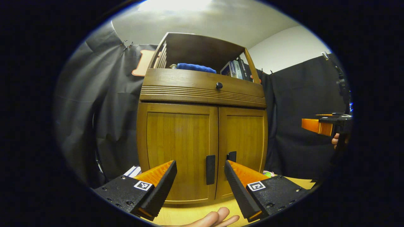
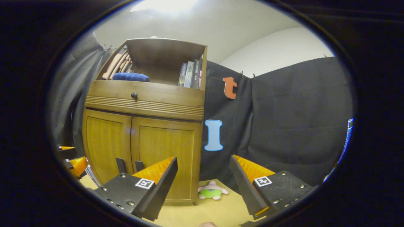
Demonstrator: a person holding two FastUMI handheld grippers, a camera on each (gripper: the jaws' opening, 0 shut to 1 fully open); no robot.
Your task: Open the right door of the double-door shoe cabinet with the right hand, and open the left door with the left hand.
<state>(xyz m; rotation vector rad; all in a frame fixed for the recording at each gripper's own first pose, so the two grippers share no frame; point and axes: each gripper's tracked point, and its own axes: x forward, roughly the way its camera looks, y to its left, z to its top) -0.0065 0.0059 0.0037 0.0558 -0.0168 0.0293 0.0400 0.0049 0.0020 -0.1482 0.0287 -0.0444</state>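
Shoe cabinet (image 1: 202, 132) stands on the yellow bench (image 2: 217, 211), doors closed, black cloth behind. Both grippers' (image 1: 200, 184) (image 2: 203, 186) jaws gape, empty.

Left gripper view: looks from low down, straight at the front of the brown wooden double-door shoe cabinet (image 1: 202, 126), tilted upward, near it; the cabinet's two dark door handles (image 1: 210, 169) sit between its own spread fingers.
Right gripper view: looks from low and off to the cabinet's right, facing the black cloth wall (image 2: 284, 126); cabinet (image 2: 142, 126) at left, seen at an angle.
Shared: cabinet front, round dark drawer knob (image 1: 219, 85), folded blue cloth (image 1: 195, 67), upright books (image 1: 235, 69), pale wooden tabletop (image 2: 214, 211).
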